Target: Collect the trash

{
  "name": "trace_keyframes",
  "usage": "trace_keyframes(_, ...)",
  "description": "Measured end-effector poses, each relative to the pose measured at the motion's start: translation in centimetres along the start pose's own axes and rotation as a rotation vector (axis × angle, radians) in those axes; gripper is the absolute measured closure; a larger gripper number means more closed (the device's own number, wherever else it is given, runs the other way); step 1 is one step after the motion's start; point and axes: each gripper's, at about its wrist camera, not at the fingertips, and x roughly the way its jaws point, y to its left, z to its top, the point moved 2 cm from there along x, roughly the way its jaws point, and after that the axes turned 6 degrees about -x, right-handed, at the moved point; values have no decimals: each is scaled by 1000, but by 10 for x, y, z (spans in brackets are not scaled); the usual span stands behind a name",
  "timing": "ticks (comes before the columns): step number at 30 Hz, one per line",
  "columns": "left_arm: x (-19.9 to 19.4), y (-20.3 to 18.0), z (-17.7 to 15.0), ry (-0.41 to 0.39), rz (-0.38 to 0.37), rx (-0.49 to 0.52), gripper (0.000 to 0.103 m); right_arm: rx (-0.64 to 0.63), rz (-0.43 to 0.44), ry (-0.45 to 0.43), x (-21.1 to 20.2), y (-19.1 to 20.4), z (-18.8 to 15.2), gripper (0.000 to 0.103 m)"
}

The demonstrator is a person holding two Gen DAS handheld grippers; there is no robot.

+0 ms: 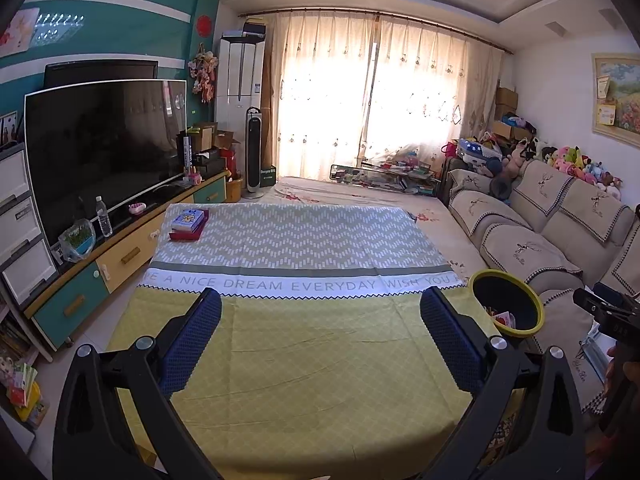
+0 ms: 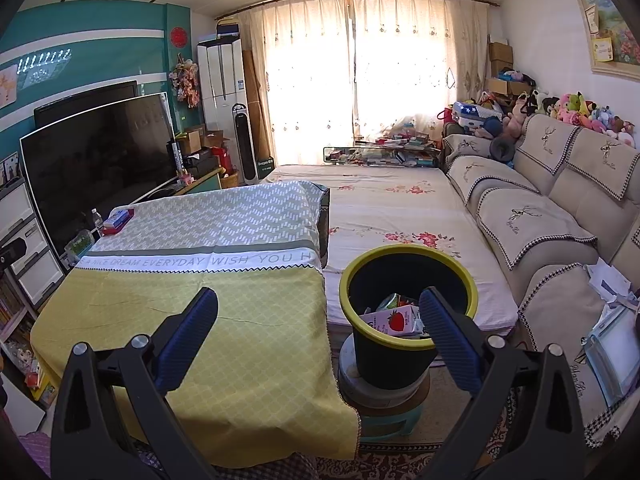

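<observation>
Strawberry-print carton (image 2: 394, 319) in bin (image 2: 408, 346), perhaps hidden left view; both claws wide, empty.

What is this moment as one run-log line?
left gripper: open, empty | right gripper: open, empty | yellow-rimmed black bin: holds strawberry carton

The tablecloth (image 1: 320, 380) is matt woven cloth with faint creases. The bin (image 2: 408, 344) looks like smooth plastic, its yellow rim slightly shiny, and the carton (image 2: 394, 320) inside is printed paperboard. Both grippers' fingers (image 1: 452, 340) carry blue, finely dimpled rubbery pads on matt black plastic arms with bright metal bolts.
</observation>
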Motion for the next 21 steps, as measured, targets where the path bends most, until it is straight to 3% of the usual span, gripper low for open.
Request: trace_keyframes(21,6,0,-4,17,-4,-1,5,3,6,9,5,1,-2,7)
